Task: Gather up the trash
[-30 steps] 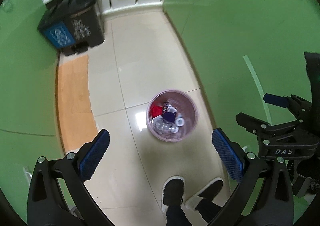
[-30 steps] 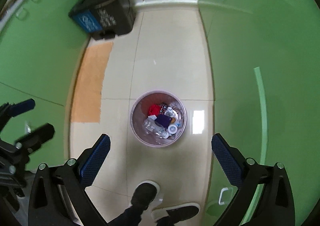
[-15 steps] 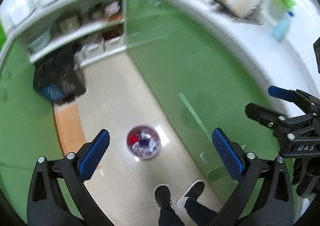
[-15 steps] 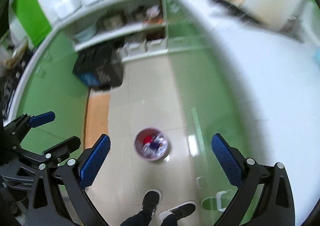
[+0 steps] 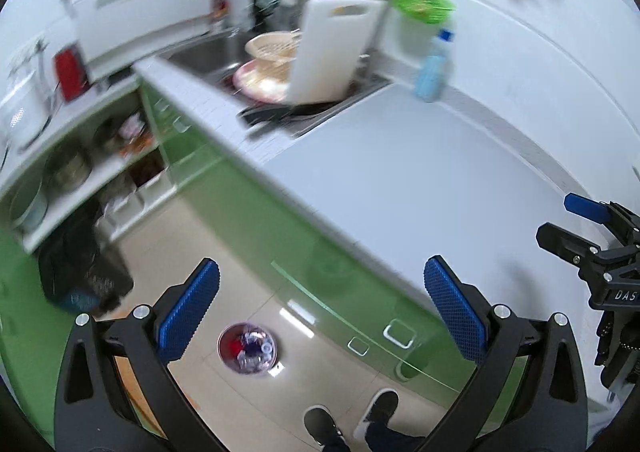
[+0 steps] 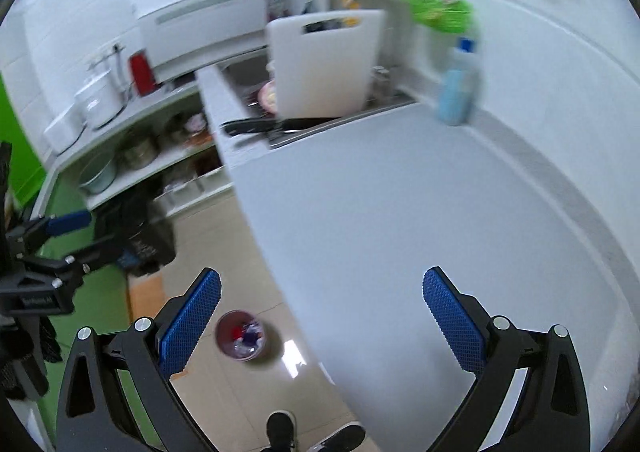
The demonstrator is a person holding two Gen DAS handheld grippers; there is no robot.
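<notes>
A small round bin [image 5: 247,348] sat on glossy floor tiles [image 5: 224,252], full of mixed trash; both grippers' ridged blue fingers [image 5: 454,308] gaped wide, empty.

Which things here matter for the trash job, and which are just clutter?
Job:
pink trash bin on the floor, holding trash
left gripper, open, empty
right gripper, open, empty

Lying about:
cutting board
blue bottle
black recycling bin

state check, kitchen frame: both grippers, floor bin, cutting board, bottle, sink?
left gripper: open, holding nothing
right gripper: open, holding nothing
trash bin: upright on floor, trash inside
cutting board: propped upright at sink
blue bottle: standing on counter, blurred
sink: holds dishes
</notes>
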